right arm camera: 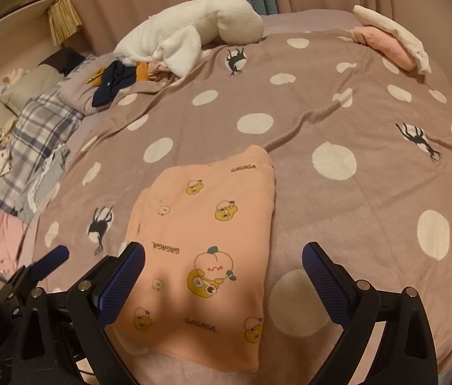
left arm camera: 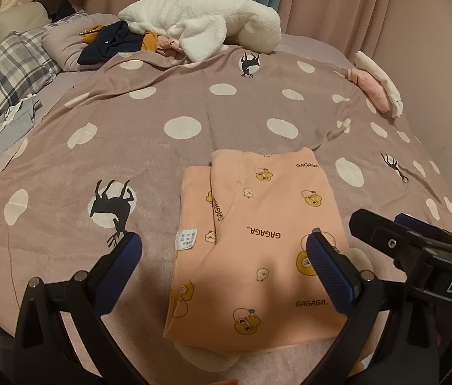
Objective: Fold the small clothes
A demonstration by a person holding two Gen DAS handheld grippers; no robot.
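The left gripper (left arm camera: 224, 243) hangs low over the near edge of the bed, its blue-padded jaws spread wide apart and clamped on nothing. Between and just beyond them lies the peach garment (left arm camera: 258, 243), folded into a rough rectangle on the spotted blanket (left arm camera: 161, 96). The garment is printed with small yellow cartoon figures and the word GAGAGA; a seam runs diagonally across its upper layer, and a white care label (left arm camera: 186, 239) shows on the lower layer at its left side. The right pad of this gripper sits over the garment's right portion, though whether it touches the cloth cannot be told.

The right gripper (right arm camera: 223, 256) hovers beside the left one, its jaws likewise wide apart and empty, with the garment (right arm camera: 206, 224) under its left pad and bare blanket (right arm camera: 354, 112) under the right one. In the left wrist view its black body enters from the right.

Farther up the bed, a white fleece item (left arm camera: 200, 22) lies heaped by the curtain, with dark navy and orange clothes (left arm camera: 113, 41) bunched just beside it. A pink and white folded pile (left arm camera: 376, 86) rests near the far right edge. A plaid pillow (left arm camera: 7, 73) lies at the left.
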